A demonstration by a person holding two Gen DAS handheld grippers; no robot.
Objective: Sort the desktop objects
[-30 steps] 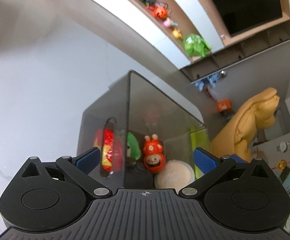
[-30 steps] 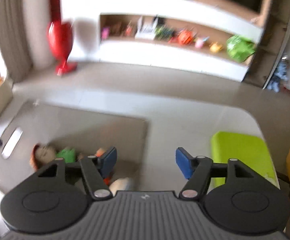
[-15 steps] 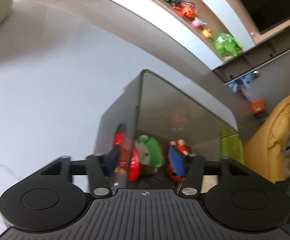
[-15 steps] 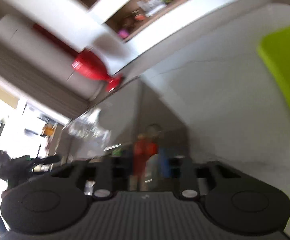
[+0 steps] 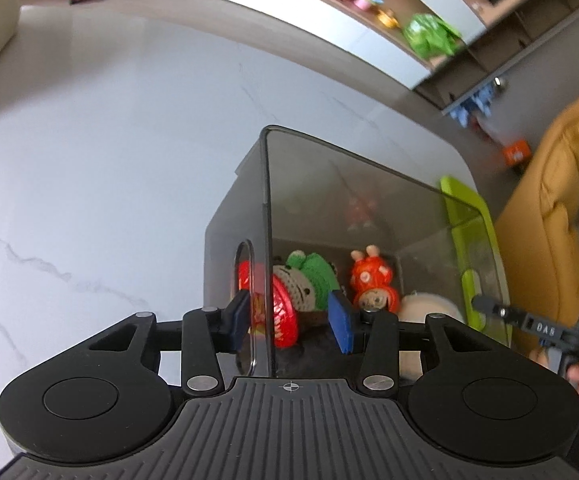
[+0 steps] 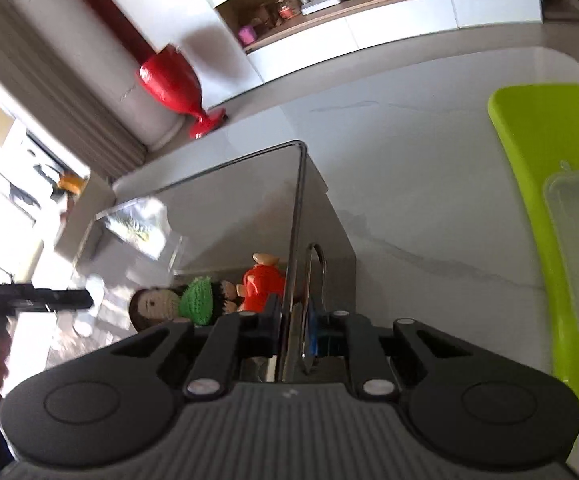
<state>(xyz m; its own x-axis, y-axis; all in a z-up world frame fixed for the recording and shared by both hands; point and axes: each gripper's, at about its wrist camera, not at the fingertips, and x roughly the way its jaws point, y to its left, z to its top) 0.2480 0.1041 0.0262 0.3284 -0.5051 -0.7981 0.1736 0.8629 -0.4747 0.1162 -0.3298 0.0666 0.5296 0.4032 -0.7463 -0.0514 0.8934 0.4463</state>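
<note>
Two grippers have come from above the smoky transparent plastic bin (image 5: 369, 208) to straddle its opposite handle walls; we judge a lift is near.

Left wrist view: our left gripper (image 5: 295, 322), wide a second ago, is reopening slightly, jaws either side of the wall, soft toys inside. Right wrist view: our right gripper (image 6: 294, 330) has clamped tight on the bin's wall, beside the lime-green tray (image 6: 529, 152).

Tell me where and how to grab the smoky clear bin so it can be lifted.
Take the bin by its two end walls, from above, one pad inside and one outside, beside the oval handle cutout. The walls are thin and upright, so they fit between the jaws. The right gripper already pinches one wall; the left gripper straddles the other, jaws opening.
</note>
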